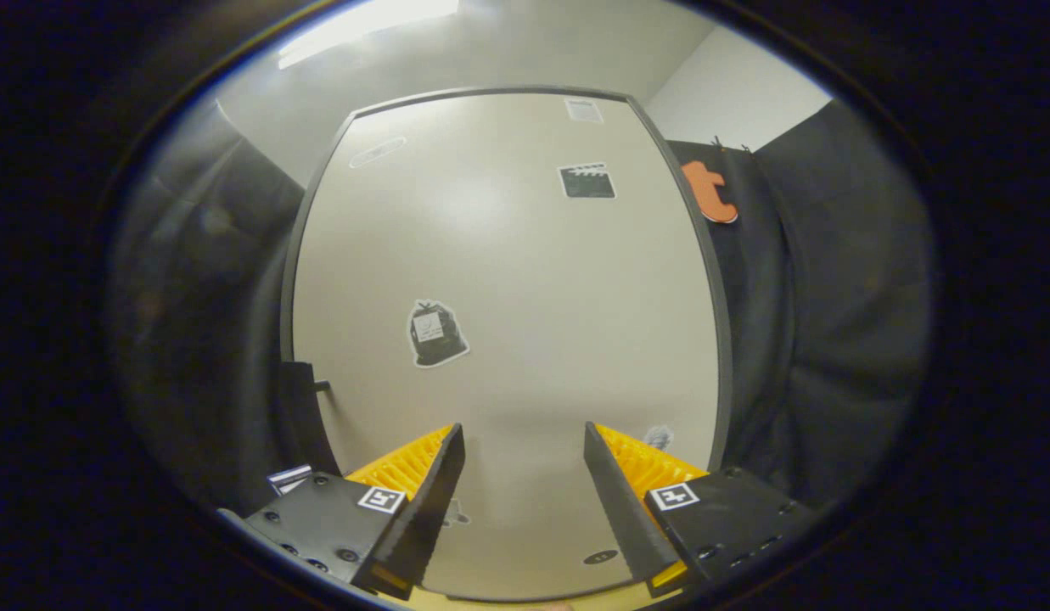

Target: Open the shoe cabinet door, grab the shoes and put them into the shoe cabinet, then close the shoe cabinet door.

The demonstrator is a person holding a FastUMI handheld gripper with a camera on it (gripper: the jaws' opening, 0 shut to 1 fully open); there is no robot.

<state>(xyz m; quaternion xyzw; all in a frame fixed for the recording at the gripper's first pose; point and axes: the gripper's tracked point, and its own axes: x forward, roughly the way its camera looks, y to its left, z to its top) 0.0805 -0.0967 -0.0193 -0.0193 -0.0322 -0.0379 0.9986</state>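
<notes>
The shoe cabinet door [508, 322], a broad cream panel in a dark frame, takes up the middle of the frame from top to bottom and appears to be closed, flat on to the camera. Dark cloth hangs to either side of it. A small dark handle [321, 386] juts from the door's left edge, at the lower left of the frame, just beyond the left finger. A few stickers [436, 333] dot the panel, the largest sitting left of centre. At the bottom of the frame the tongs [525, 475] stand spread apart with nothing between their fingers, aimed at the bare lower panel. The step in hand looks to be opening the door: it should go best by swinging the tongs left to the handle, closing on it squarely, then pulling along the hinge arc instead of straight back. The shoes are yet to be fetched.
</notes>
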